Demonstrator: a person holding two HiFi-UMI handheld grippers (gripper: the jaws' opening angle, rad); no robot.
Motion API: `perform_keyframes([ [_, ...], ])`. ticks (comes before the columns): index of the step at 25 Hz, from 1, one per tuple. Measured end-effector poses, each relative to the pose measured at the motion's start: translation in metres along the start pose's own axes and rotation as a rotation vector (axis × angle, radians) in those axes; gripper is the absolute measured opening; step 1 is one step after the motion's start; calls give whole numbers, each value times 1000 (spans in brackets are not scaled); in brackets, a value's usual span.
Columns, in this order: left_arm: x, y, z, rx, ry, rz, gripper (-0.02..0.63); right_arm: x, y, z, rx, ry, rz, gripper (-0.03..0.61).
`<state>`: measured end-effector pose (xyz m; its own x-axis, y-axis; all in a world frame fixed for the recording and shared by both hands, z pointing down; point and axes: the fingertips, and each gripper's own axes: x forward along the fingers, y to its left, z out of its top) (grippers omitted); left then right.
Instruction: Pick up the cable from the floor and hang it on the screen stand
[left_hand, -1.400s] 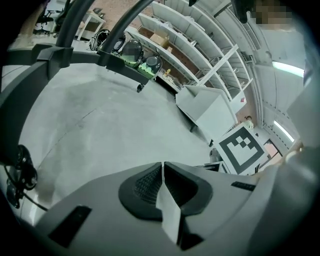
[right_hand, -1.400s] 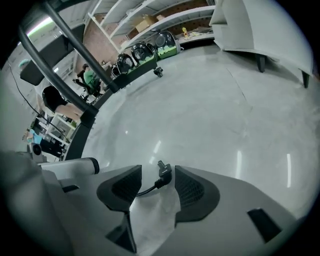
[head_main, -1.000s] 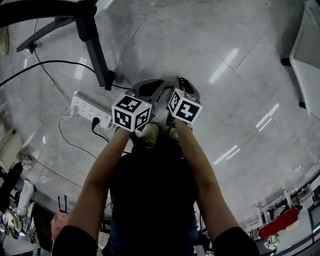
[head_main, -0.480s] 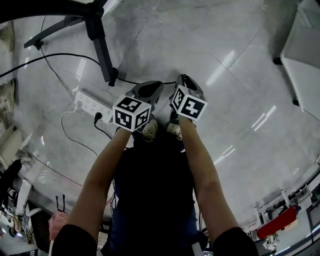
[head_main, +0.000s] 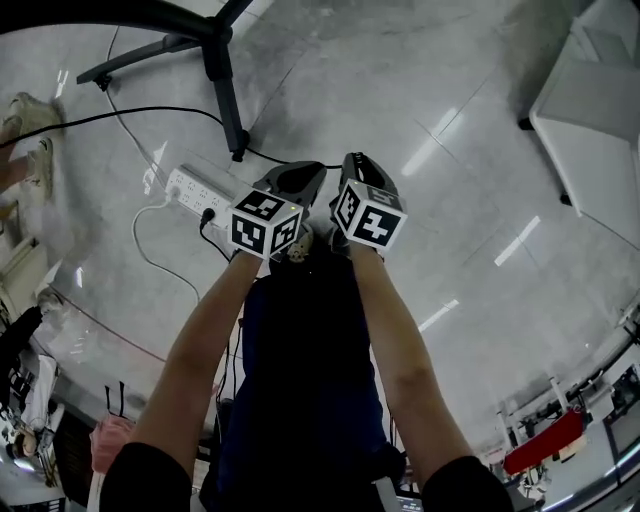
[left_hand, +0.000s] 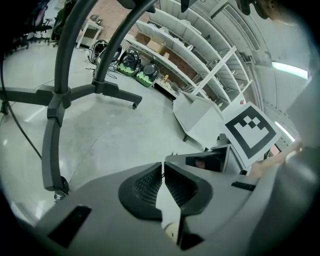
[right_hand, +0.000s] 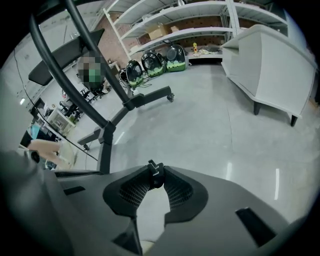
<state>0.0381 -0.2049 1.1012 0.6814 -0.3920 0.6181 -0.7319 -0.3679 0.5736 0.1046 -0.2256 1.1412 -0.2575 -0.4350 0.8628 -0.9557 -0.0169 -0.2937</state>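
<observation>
A thin black cable (head_main: 280, 162) runs over the grey floor from the left to my two grippers, which stand side by side. My right gripper (head_main: 352, 165) (right_hand: 155, 176) has just closed and is shut on the cable's small black end (right_hand: 154, 171). The cable's thin line (right_hand: 75, 145) trails off to the left. My left gripper (head_main: 305, 172) (left_hand: 163, 167) has its pads almost together, with a thin dark bit of cable at the tips. The black screen stand (head_main: 225, 90) (left_hand: 55, 100) (right_hand: 107, 130) rises just beyond both grippers.
A white power strip (head_main: 195, 190) with a white lead (head_main: 150, 255) lies left of the grippers. A white cabinet (head_main: 590, 110) (right_hand: 270, 65) stands to the right. Shelving (left_hand: 200, 55) lines the far wall. My own legs are below the grippers.
Both grippers have risen from the floor together, and the cable has come up with them. The power strip and the stand's foot now look farther away.
</observation>
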Motion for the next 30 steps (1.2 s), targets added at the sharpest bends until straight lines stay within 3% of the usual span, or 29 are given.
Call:
perform_keyframes([
  [9, -58, -22, 30, 14, -4, 35, 21, -64, 79, -4, -67, 36, 110, 103],
  [30, -195, -42, 22, -97, -92, 200, 21, -167, 164, -39, -173, 78, 212, 103],
])
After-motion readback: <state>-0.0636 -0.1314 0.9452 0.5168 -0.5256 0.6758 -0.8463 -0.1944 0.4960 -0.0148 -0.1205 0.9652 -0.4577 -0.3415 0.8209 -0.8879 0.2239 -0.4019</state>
